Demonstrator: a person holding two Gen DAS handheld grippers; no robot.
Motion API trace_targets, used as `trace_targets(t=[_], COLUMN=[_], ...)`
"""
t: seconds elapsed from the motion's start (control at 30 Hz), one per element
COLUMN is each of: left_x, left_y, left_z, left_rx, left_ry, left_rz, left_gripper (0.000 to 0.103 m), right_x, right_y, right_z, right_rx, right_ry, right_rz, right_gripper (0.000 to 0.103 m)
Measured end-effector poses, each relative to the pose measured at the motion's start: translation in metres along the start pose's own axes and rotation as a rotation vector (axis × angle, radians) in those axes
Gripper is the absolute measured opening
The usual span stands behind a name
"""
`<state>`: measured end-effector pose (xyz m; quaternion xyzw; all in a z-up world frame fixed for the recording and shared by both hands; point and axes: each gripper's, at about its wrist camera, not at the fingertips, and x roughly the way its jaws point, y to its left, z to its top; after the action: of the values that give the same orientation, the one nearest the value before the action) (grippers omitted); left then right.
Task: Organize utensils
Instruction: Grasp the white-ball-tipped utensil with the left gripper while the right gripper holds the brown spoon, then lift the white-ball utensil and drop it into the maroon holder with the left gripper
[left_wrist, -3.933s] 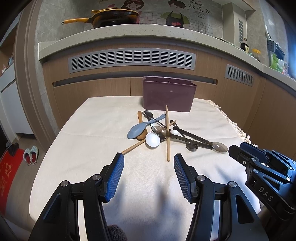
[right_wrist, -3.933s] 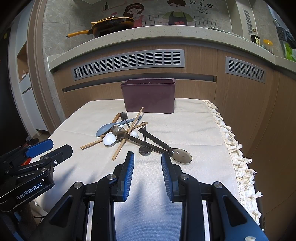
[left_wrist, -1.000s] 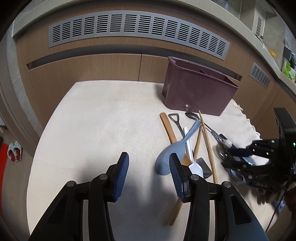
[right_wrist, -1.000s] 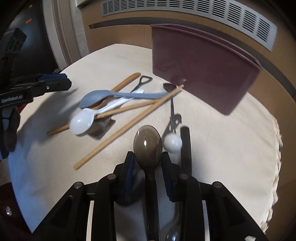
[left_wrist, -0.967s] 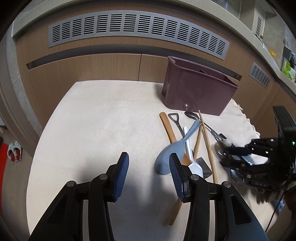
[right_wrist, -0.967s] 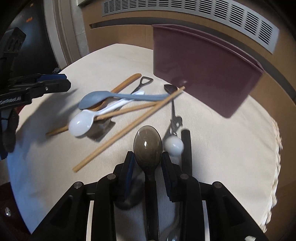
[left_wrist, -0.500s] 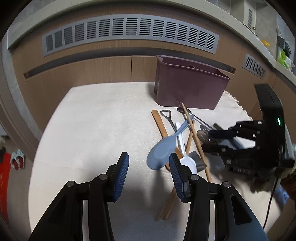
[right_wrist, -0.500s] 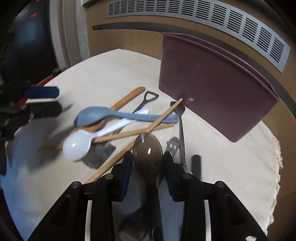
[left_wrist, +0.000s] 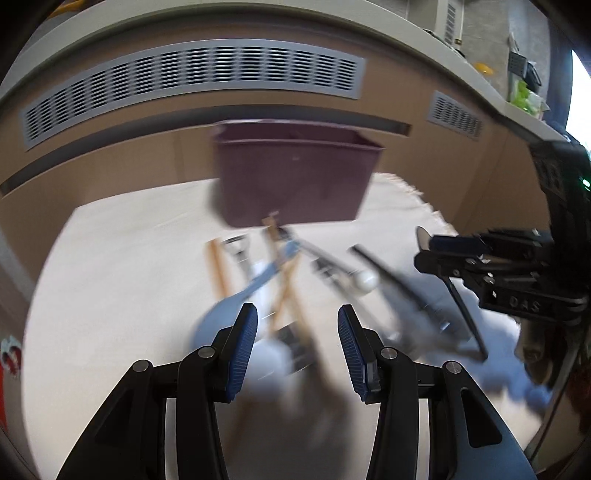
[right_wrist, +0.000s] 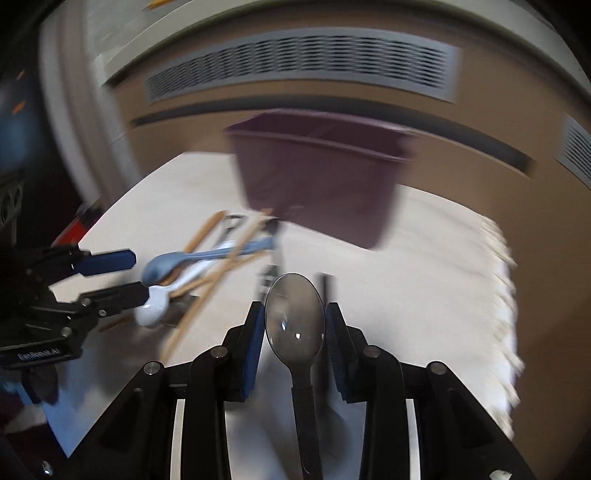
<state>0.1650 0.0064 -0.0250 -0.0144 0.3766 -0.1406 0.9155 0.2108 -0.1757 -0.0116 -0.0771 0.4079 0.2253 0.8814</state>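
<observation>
My right gripper (right_wrist: 294, 308) has a dark translucent spoon (right_wrist: 295, 332) between its blue pads, bowl forward, and the jaws are closing on it. In the left wrist view that spoon (left_wrist: 465, 317) hangs off the cloth, handle down, from the right gripper (left_wrist: 436, 254). My left gripper (left_wrist: 296, 310) is open and holds nothing above the utensil pile: a blue spoon (left_wrist: 236, 299), a white spoon (right_wrist: 153, 306), wooden chopsticks (right_wrist: 221, 266) and a white-tipped utensil (left_wrist: 364, 280). The purple bin (left_wrist: 295, 177) stands behind the pile. Both views are motion-blurred.
A cream cloth (left_wrist: 129, 258) covers the table, with a fringed edge (right_wrist: 506, 258) on the right. Wooden cabinet fronts with grey vents (left_wrist: 192, 81) rise close behind the bin. The left gripper (right_wrist: 110, 273) shows at the left of the right wrist view.
The right gripper has lifted the dark spoon off the cloth and tilted up toward the bin. The left gripper has swung right, over the pile.
</observation>
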Motion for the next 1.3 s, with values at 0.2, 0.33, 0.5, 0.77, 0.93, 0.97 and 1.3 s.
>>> trace_targets(t=[0.2, 0.33, 0.5, 0.77, 0.93, 0.97, 1.3], left_x=[0.043, 0.066, 0.086, 0.095, 0.037, 0.026, -0.047], left_y=[-0.045, -0.067, -0.066, -0.062, -0.048, -0.045, -0.006], left_z=[0.020, 0.027, 0.024, 0.022, 0.020, 0.021, 0.038], left_rx=[-0.115, -0.094, -0.136, -0.131, -0.036, -0.021, 0.018], left_ry=[0.052, 0.067, 0.114, 0.123, 0.015, -0.004, -0.093], left_rz=[0.023, 0.104, 0.158, 0.111, 0.087, 0.090, 0.023], left_gripper=[0.044, 0.041, 0.032, 0.023, 0.023, 0.023, 0.023], right_x=[-0.033, -0.045, -0.056, -0.057, -0.069, -0.071, -0.073], right_y=[-0.049, -0.066, -0.073, -0.074, -0.071, -0.070, -0.050], right_z=[-0.011, -0.013, -0.018, -0.023, -0.020, -0.019, -0.006], right_rx=[0.158, 0.217, 0.224, 0.236, 0.214, 0.212, 0.205], right_ry=[-0.108, -0.153, -0.185, -0.182, -0.206, -0.209, -0.222], right_rz=[-0.047, -0.031, -0.030, -0.040, -0.073, -0.076, -0.073], right_gripper=[0.031, 0.031, 0.031, 0.031, 0.031, 0.031, 0.030])
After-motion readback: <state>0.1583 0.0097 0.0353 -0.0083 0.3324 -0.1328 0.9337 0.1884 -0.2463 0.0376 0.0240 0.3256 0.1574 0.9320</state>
